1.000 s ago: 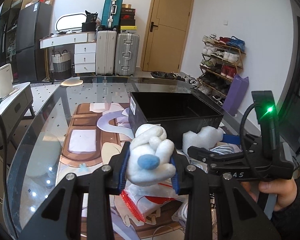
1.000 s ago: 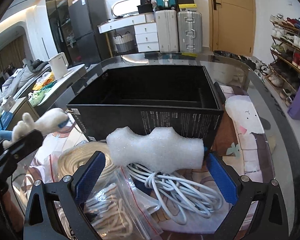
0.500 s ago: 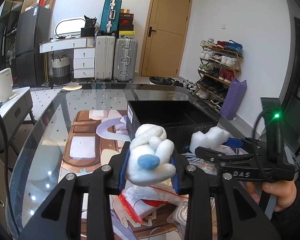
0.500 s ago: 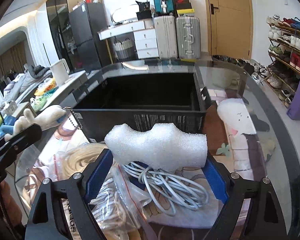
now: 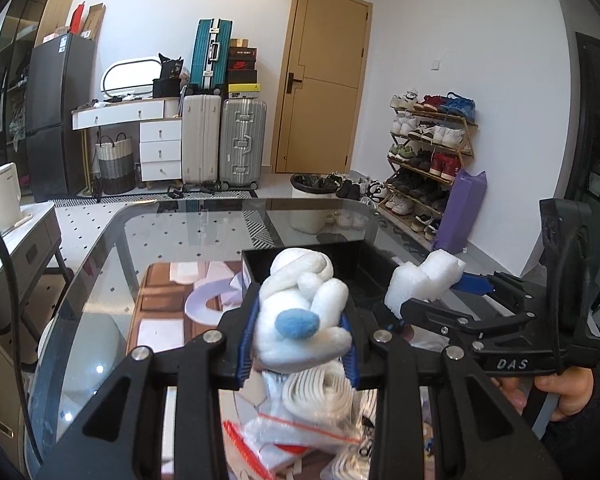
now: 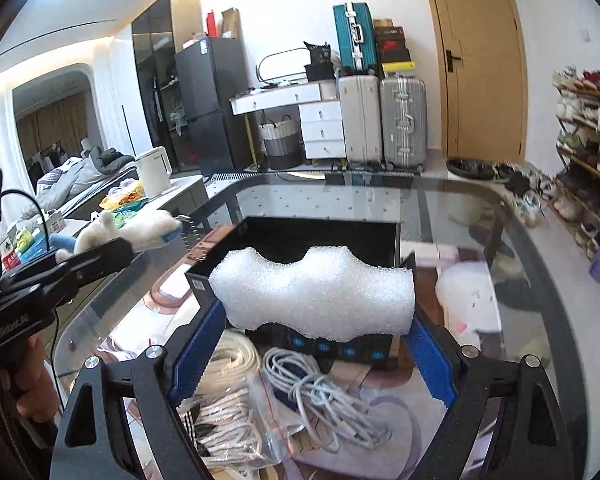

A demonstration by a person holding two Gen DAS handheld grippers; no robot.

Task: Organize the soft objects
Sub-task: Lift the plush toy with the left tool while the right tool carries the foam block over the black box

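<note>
My left gripper point(image 5: 298, 340) is shut on a white plush toy point(image 5: 300, 292) with a blue patch, held above the table. My right gripper point(image 6: 314, 354) is shut on a wavy white foam block point(image 6: 316, 296), gripped at both ends by the blue pads and lifted clear of the clutter. Just beyond both stands an open black box point(image 6: 332, 236), seen from the left wrist behind the toy point(image 5: 356, 246). The left wrist view also shows the foam block point(image 5: 424, 280) in the right gripper at the right. The right wrist view shows the plush toy point(image 6: 140, 228) at the left.
Under the grippers lie a clear bag of coiled white cord point(image 6: 228, 412), a loose white cable bundle point(image 6: 320, 396) and a red-zip bag point(image 5: 292, 440). All sit on a printed mat on the glass table point(image 5: 180, 232). A white soft figure point(image 6: 468, 304) lies right of the box.
Both grippers have risen with their loads. The right jaws closed in from wide onto the foam block and lifted it off the cables. The box now sits lower in both views.
</note>
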